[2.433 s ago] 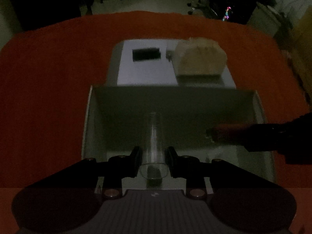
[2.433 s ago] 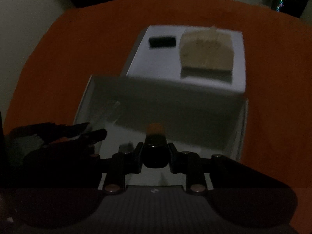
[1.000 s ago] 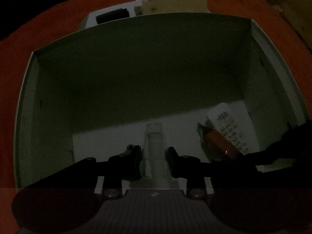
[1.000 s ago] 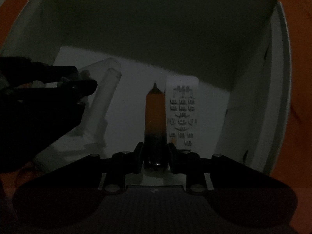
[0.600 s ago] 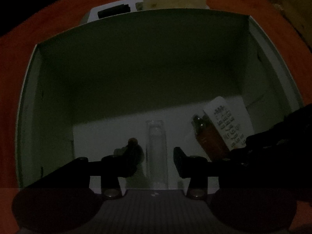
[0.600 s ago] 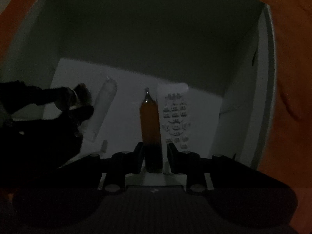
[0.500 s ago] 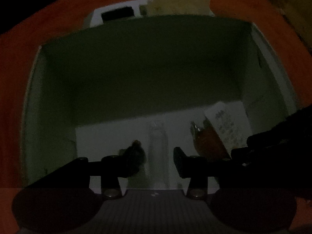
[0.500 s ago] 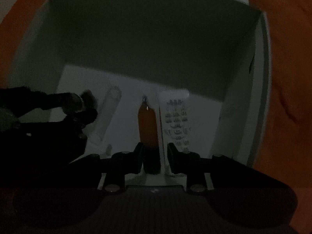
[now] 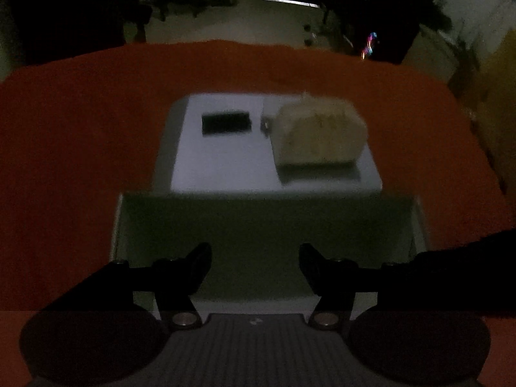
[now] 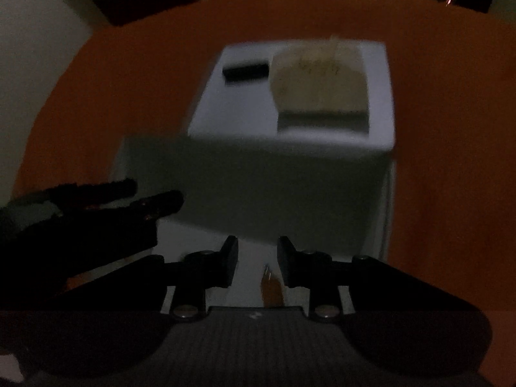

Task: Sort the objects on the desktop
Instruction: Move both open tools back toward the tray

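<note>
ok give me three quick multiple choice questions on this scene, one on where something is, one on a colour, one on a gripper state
1. Where is the small black block?
A. inside the open white box
B. on the flat white lid, left of the beige pouch
C. on the bare cloth

2. What colour is the tablecloth?
A. orange-red
B. blue
C. green

3. How is the left gripper?
A. shut on a tube
B. open and holding nothing
C. out of view

Answers: 1 B, it lies on the lid beside the pouch, beyond the box. 2 A, the cloth around the box shows orange-red. 3 B, its fingers stand wide apart with only the box behind them.
</note>
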